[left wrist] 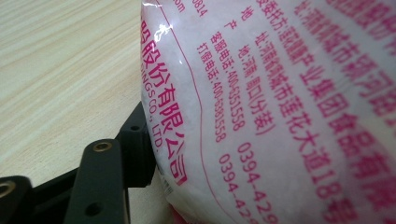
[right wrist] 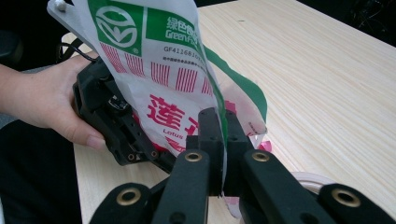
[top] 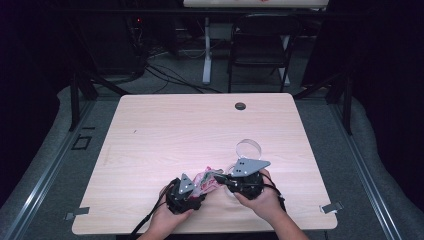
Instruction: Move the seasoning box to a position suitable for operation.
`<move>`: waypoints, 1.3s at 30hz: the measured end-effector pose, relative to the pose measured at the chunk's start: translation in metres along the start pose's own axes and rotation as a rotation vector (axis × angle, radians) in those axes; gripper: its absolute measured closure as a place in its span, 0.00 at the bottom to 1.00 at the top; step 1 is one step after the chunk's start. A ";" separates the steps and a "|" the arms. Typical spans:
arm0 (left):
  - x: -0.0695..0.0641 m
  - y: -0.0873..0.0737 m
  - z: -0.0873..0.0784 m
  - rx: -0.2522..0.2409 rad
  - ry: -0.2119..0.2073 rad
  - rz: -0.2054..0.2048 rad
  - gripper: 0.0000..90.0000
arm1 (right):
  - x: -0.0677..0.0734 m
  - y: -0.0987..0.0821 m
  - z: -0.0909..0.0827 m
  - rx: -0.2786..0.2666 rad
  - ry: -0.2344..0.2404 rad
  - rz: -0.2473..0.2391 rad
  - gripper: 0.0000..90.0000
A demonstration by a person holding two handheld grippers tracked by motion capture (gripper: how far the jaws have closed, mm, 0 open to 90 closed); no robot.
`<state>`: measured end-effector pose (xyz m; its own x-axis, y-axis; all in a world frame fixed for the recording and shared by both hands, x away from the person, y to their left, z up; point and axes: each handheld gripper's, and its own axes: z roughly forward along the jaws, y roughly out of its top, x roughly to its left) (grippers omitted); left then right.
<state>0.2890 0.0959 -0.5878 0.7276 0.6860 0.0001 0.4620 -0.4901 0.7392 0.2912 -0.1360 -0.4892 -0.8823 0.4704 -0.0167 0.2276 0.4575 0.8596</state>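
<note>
A plastic bag (top: 205,180) printed in red and green hangs between my two grippers, low over the front of the table. In the right gripper view my right gripper (right wrist: 219,123) is shut on the thin upper edge of the bag (right wrist: 163,70), which rises above the jaws. My left gripper (top: 199,189) comes at the bag from the left. In the left gripper view the bulging white side of the bag (left wrist: 280,116) presses against one black finger (left wrist: 135,144); the other finger is hidden behind the bag. A hand holds each gripper.
A clear ring like a tape roll (top: 248,148) lies on the wooden table (top: 190,125) just beyond my right gripper (top: 222,180). A small round hole (top: 240,106) sits near the far edge. A dark chair (top: 260,45) stands behind the table.
</note>
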 end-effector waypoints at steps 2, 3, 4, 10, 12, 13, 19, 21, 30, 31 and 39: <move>0.001 0.000 0.000 -0.003 -0.001 0.005 0.50 | 0.000 0.000 0.000 -0.002 0.000 -0.002 1.00; 0.001 0.000 -0.001 -0.006 -0.002 0.004 0.50 | 0.000 0.000 0.000 -0.003 0.000 -0.002 1.00; 0.001 -0.001 -0.001 -0.008 -0.008 0.005 0.52 | 0.000 0.000 0.000 -0.004 -0.001 -0.003 1.00; 0.002 -0.001 -0.003 -0.009 -0.021 0.001 0.57 | -0.001 0.000 -0.001 0.001 -0.003 -0.003 1.00; 0.003 -0.001 -0.003 -0.013 -0.021 -0.001 0.57 | -0.001 0.000 -0.001 -0.002 -0.002 -0.002 1.00; 0.003 -0.001 -0.003 -0.018 -0.021 -0.003 0.58 | -0.001 0.000 -0.001 -0.004 -0.002 -0.001 1.00; 0.003 0.000 -0.004 -0.020 -0.028 -0.015 0.60 | -0.001 0.000 -0.002 -0.010 -0.003 0.000 1.00; 0.004 0.000 -0.004 -0.021 -0.032 -0.014 0.61 | 0.000 0.000 -0.002 -0.013 -0.003 -0.001 1.00; 0.007 0.007 -0.010 -0.034 0.040 0.048 0.62 | -0.001 0.001 -0.004 -0.028 0.002 -0.004 1.00; 0.007 0.008 -0.011 -0.037 0.049 0.056 0.62 | -0.001 0.001 -0.004 -0.029 0.001 -0.005 1.00; 0.009 0.013 -0.017 -0.050 0.089 0.090 0.63 | 0.000 0.003 -0.006 -0.049 -0.006 -0.006 1.00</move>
<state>0.2929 0.1046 -0.5672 0.7161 0.6866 0.1259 0.3695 -0.5258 0.7662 0.2893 -0.1390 -0.4835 -0.8810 0.4724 -0.0244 0.2020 0.4224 0.8836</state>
